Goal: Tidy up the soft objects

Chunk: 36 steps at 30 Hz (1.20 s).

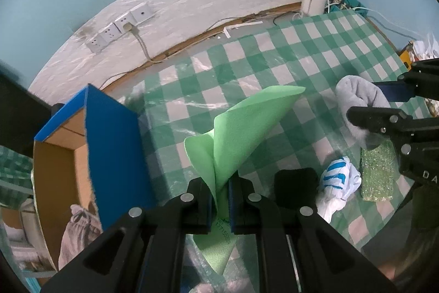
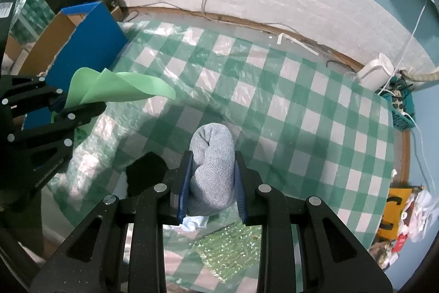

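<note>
The table (image 2: pixel 315 106) fills most of what I see, under a green-and-white checked cloth with a clear plastic sheet over it, running back to a white brick-patterned wall. At its left end stands the blue box (image 1: pixel 112 144), open at the top, brown cardboard inside, with a pale grey cloth lying in it.

Both my hands are tilted steeply down over the table, side by side. My left claw (image 1: pixel 221 199) is clamped fully closed on the green cloth (image 1: pixel 241 128) — the pads pinch it near one corner, and the rest fans up and forward in a stiff fold, clear of the table, with a short tail hanging below the pads. It sits just to the right of the blue box.

My right claw (image 2: pixel 211 183) stands a little apart, pressed against both sides of the rolled grey towel (image 2: pixel 212 155); the roll sticks out past the fingertips and is off the cloth.

Below, still on the table, lie the glittery green sponge (image 1: pixel 378 175), the white-and-blue cloth (image 1: pixel 337 183) just beside it, and a black cloth (image 1: pixel 296 188) next to that — all near my left claw's tips.
</note>
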{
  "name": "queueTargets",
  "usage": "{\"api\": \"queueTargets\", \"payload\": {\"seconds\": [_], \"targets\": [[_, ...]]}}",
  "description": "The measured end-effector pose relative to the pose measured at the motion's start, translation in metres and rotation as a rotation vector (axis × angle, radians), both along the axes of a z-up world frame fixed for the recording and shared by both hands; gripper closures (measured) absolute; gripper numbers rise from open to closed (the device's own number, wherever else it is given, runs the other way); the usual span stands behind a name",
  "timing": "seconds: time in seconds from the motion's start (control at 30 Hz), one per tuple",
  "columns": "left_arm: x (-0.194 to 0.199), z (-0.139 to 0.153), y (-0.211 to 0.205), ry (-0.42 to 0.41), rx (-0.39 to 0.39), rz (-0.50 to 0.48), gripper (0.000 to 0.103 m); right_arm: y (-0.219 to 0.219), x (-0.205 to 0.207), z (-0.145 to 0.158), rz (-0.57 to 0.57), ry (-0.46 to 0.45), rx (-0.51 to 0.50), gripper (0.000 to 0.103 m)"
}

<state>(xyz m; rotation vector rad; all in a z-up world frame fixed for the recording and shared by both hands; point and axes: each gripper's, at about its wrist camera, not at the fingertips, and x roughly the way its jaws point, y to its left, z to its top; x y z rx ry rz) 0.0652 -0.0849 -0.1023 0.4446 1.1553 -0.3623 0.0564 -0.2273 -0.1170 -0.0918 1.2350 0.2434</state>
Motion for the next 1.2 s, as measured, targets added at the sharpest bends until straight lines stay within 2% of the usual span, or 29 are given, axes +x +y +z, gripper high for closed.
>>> {"api": "queueTargets", "payload": {"seconds": [0.7, 1.2], "targets": [[-0.023, 0.040, 0.034, -0.086, -0.013, 0.039, 0.094, 0.020, -0.009, 0.040, 0.023, -0.074, 0.010, 0.076], [-0.031, 0.062, 0.076, -0.137, -0.034, 0.117, 0.094, 0.067, -0.003, 0.068, 0.098, -0.117, 0.017, 0.076]]}}
